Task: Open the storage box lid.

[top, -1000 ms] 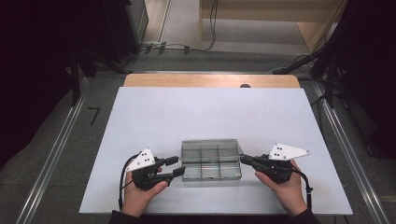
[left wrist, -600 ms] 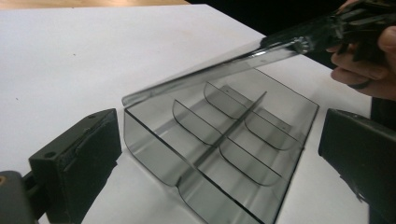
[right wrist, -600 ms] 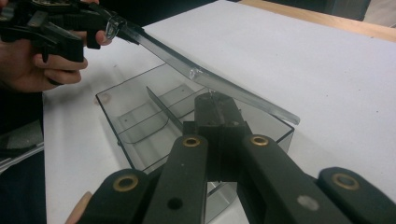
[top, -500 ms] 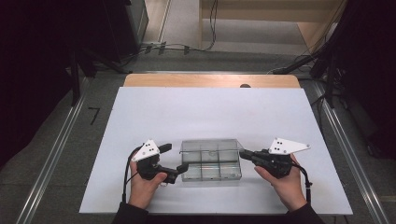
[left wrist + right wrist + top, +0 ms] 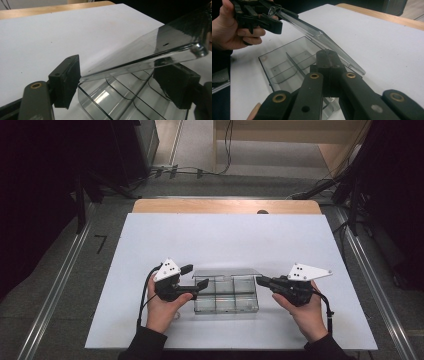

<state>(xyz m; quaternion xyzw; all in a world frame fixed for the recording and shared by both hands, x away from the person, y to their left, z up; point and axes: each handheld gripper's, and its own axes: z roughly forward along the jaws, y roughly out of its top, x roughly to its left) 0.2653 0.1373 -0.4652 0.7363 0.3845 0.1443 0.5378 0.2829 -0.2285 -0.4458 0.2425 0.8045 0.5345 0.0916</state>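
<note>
A clear plastic compartment box (image 5: pixel 227 295) lies on the white table near the front edge. Its lid (image 5: pixel 227 271) is hinged at the far side and tilted up. My left gripper (image 5: pixel 198 275) is at the box's left end, open. Its jaws have just been closing, with the lid's left end (image 5: pixel 150 50) between them. The lid's raised edge passes over the near pad (image 5: pixel 176 85). The box's empty compartments (image 5: pixel 112 100) lie below. My right gripper (image 5: pixel 259 280) is shut with nothing in it, its tip (image 5: pixel 327 56) at the box's right end wall. Beyond it, the other hand's gripper (image 5: pixel 270 17) sits at the lid's corner (image 5: pixel 312 30).
The white table top (image 5: pixel 225 240) stretches bare beyond the box to a wooden strip (image 5: pixel 225 206) at the far edge. Metal rails (image 5: pixel 65 265) run along both sides on the floor, and cables (image 5: pixel 200 170) lie behind the table.
The left gripper rose a little and its jaws spread around the lid's left end. The lid went from flat on the box to tilted up. The right gripper stayed put.
</note>
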